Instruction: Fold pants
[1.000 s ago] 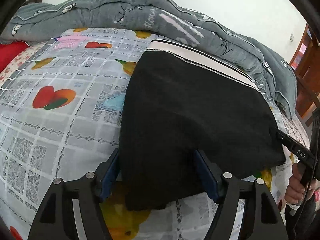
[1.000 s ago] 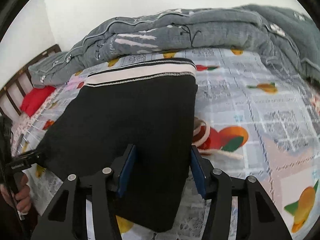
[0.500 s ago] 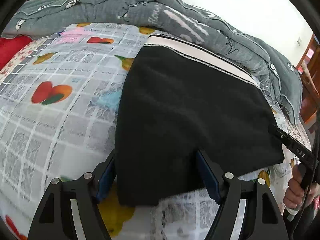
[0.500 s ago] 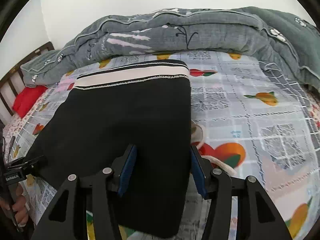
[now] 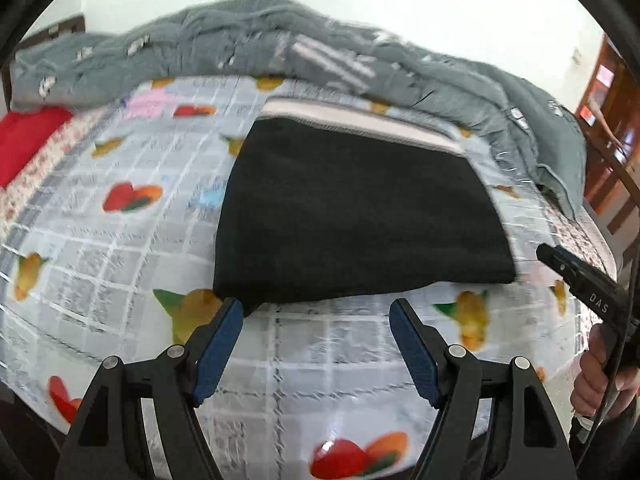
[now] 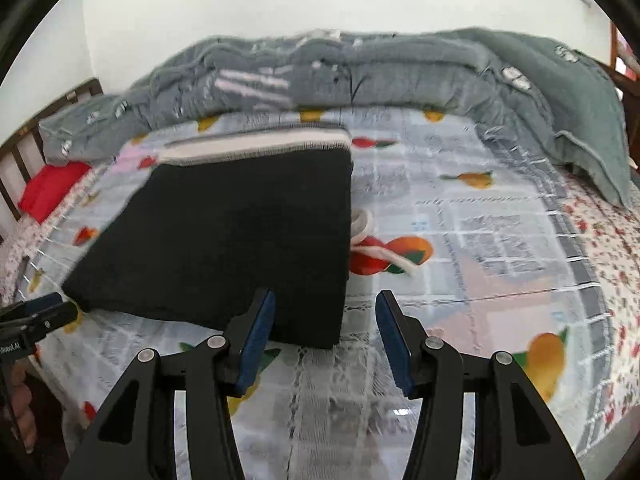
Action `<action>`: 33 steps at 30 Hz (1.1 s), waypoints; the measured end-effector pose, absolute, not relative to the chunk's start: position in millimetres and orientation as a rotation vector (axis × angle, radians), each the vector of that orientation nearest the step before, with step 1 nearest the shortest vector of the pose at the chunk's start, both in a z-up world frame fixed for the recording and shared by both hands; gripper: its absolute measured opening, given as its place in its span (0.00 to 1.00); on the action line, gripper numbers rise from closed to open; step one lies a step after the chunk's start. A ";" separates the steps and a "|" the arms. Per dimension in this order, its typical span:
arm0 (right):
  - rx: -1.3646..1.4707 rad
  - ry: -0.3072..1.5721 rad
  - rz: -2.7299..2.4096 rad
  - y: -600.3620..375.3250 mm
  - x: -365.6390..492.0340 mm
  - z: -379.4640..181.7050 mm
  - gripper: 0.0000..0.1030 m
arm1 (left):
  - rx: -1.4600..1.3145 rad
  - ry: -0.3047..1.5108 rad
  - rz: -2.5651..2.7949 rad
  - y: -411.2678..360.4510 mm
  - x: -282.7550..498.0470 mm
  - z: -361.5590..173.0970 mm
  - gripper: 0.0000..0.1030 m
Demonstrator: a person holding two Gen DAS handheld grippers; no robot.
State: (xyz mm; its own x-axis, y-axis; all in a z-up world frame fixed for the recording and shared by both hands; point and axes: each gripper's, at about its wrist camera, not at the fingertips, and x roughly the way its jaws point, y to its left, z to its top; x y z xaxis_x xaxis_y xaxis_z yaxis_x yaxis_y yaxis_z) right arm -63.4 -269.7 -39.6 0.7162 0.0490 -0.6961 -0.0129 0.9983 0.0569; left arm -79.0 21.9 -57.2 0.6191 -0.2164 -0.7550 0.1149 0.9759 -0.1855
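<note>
The black pants point(image 5: 356, 208) lie folded into a flat rectangle on the bed, their cream waistband point(image 5: 360, 122) at the far edge. My left gripper point(image 5: 316, 310) hangs open just short of the near left corner, nothing between its blue pads. In the right wrist view the same pants point(image 6: 236, 236) show left of centre, a white drawstring point(image 6: 370, 240) poking out at their right side. My right gripper point(image 6: 326, 306) is open above the bedsheet off the near right corner, holding nothing. Each gripper's tip also appears at the edge of the other view.
A fruit-print bedsheet point(image 5: 120, 248) covers the bed. A rumpled grey duvet point(image 6: 360, 68) is heaped along the far side by the wall. A red pillow point(image 5: 24, 140) sits at the far left. A wooden bed frame point(image 6: 16, 160) and a person's hand point(image 5: 600, 376) show at the edges.
Both grippers have drawn back and up off the pants. A second ago the near edge lay between each pair of pads; now it rests flat on the sheet, free of both.
</note>
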 end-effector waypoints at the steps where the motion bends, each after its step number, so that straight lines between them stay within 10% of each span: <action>1: 0.041 0.752 0.023 -269.6 -70.3 -30.0 0.50 | -0.108 0.862 -0.191 18.0 -87.0 -45.1 0.72; 11: 0.031 0.732 0.003 -275.5 -125.6 36.7 0.59 | -0.053 0.746 -0.141 4.1 -142.9 17.7 0.80; 16: 0.040 0.689 0.010 -276.8 -148.3 45.5 0.88 | -0.057 0.736 -0.134 3.9 -159.3 26.4 0.83; 33: 0.024 0.682 -0.042 -278.3 -159.8 54.7 0.92 | -0.051 0.747 -0.138 -4.6 -169.5 22.9 0.84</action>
